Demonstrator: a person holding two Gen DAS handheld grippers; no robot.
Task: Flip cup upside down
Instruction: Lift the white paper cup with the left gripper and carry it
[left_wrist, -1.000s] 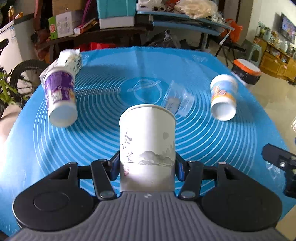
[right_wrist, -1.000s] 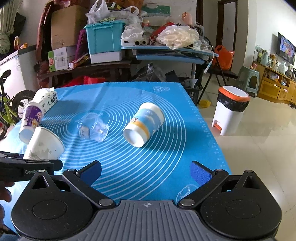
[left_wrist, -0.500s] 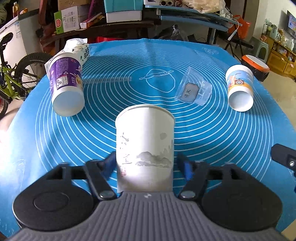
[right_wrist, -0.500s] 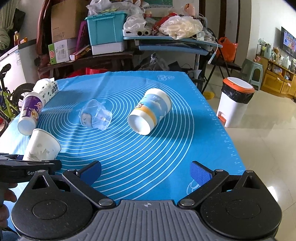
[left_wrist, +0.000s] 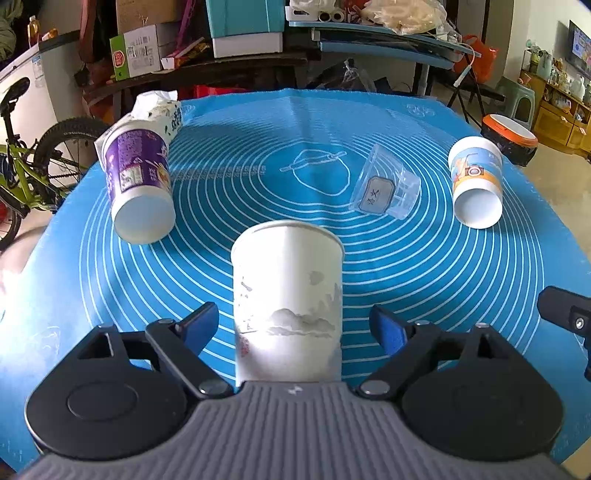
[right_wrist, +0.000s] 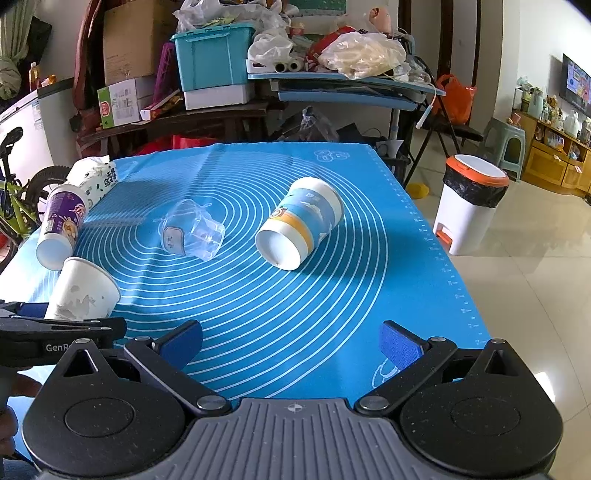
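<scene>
A white paper cup (left_wrist: 287, 295) with a grey ink landscape print stands base-up on the blue mat (left_wrist: 424, 266), between the fingers of my left gripper (left_wrist: 297, 326). The left gripper is open, with a gap on each side of the cup. The cup also shows at the left in the right wrist view (right_wrist: 83, 290). My right gripper (right_wrist: 291, 341) is open and empty above the mat's near edge. A purple cup (left_wrist: 138, 188), a clear plastic cup (left_wrist: 386, 192) and a blue-orange cup (left_wrist: 476, 181) lie on their sides.
A tissue pack (left_wrist: 162, 110) lies behind the purple cup at the far left. A bicycle (left_wrist: 26, 162) stands left of the table. A bin (right_wrist: 471, 203) stands on the floor to the right. Cluttered shelves (right_wrist: 258, 81) stand behind the table.
My left gripper has opened and let go of the white cup, which now stands base-up on the mat. The right gripper stayed open and barely moved.
</scene>
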